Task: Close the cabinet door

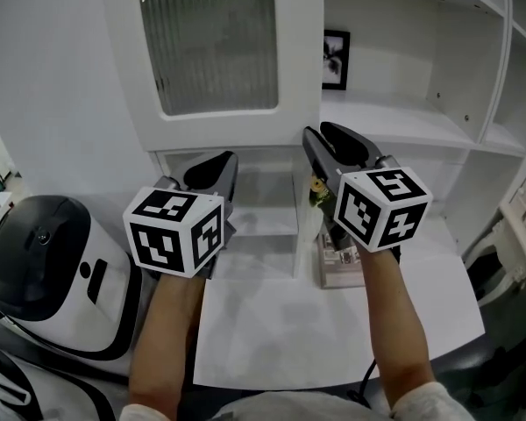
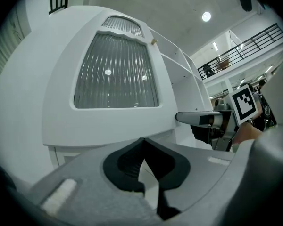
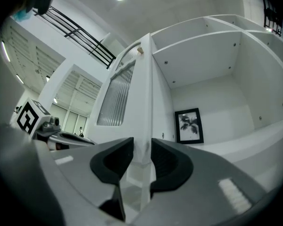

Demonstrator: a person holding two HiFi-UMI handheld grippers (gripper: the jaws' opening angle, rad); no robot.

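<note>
While our right gripper (image 3: 142,149) pinched the free edge of the open cabinet door (image 1: 212,60) and our left gripper (image 2: 142,144) sat closed, empty, we feared that thin hold slipping if we pushed askew.

I can read no words or numbers anywhere. Only square code patterns show, one set on my left gripper (image 1: 216,168), one on my right gripper (image 1: 323,137).
</note>
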